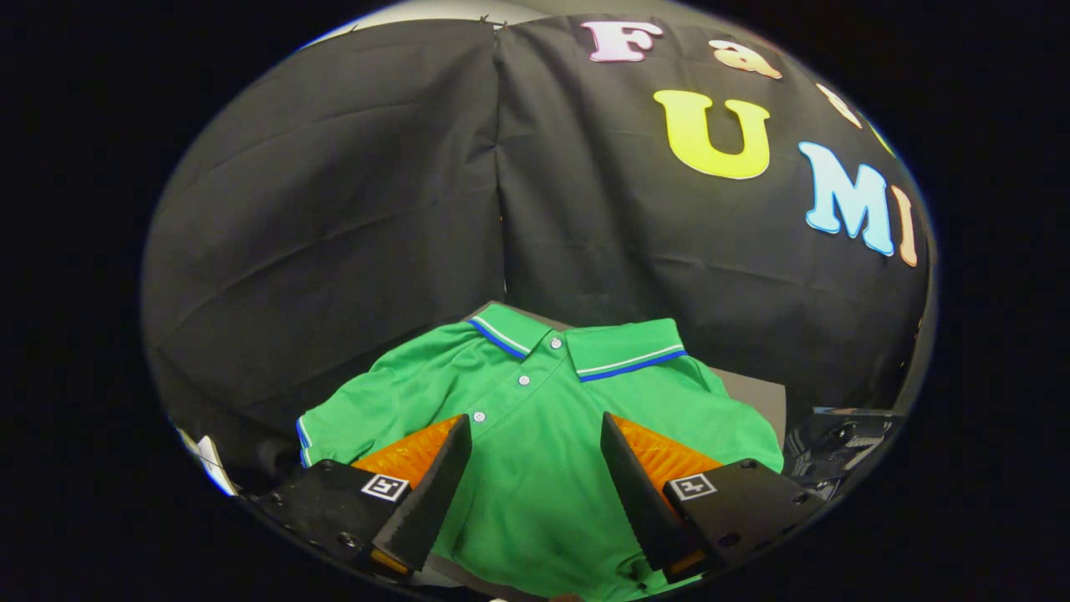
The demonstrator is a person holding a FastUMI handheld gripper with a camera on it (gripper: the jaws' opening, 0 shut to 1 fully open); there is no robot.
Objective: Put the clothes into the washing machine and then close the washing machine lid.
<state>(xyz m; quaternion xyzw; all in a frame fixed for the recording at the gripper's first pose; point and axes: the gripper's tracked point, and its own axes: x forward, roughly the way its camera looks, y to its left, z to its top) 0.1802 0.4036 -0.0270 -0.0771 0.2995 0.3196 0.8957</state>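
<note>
While the gripper (pixel 535 468) hangs with its fingers spread wide and touching nothing, the green short-sleeved polo shirt with blue-and-white collar trim (pixel 535 401) lies flat on the grey tabletop (pixel 756 389), collar toward twelve o'clock. I would lower at the placket and pinch deep, gathering both cloth layers so nothing trails.

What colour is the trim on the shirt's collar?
White and blue stripes on the green shirt's collar, in the gripper view.
</note>
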